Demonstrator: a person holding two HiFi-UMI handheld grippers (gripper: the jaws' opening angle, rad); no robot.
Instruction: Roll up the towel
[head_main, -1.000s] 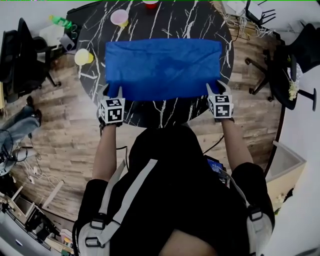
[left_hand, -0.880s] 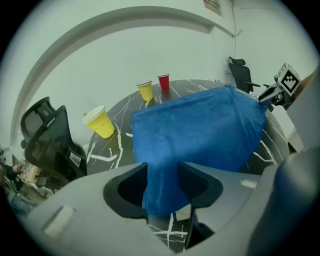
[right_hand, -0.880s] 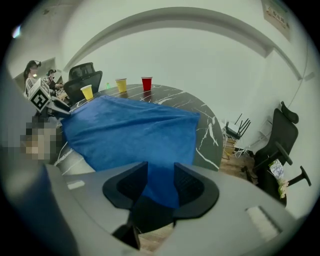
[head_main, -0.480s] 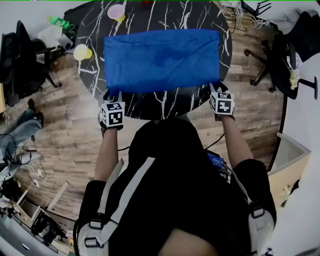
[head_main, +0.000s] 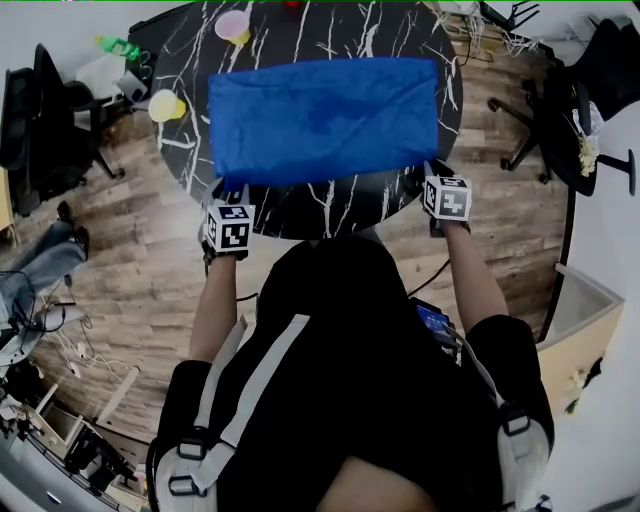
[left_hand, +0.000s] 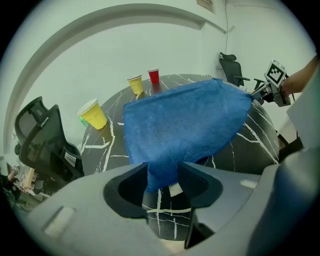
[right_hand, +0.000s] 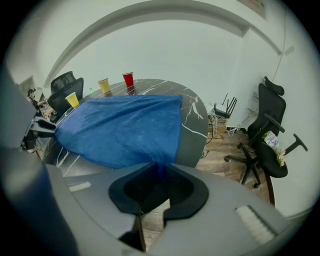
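1. The left tool (left_hand: 162, 181) is clamped on the near left corner of the blue towel (left_hand: 185, 122). The bunched cloth fills the moderate gap between its jaws.
2. The right tool (right_hand: 158, 172) has just been closing. Its jaws now stand narrow, pinching the thin near right corner of the towel.
3. Both tools point steeply down at the near edge of the round black tabletop (head_main: 330, 208) with white veins. They are well apart, one at each end of the towel's near edge.
4. The towel lies spread across the tabletop with its long side running left to right. Its near edge is drawn between the two tools and lifted a little off the surface.
5. A yellow cup (left_hand: 94, 114) stands at the tabletop's left rim. A second yellow cup (left_hand: 135, 84) and a red cup (left_hand: 153, 76) stand just beyond the towel's far edge.
6. Office chairs (right_hand: 270, 135) stand on the wooden floor (head_main: 140, 270) on both sides.
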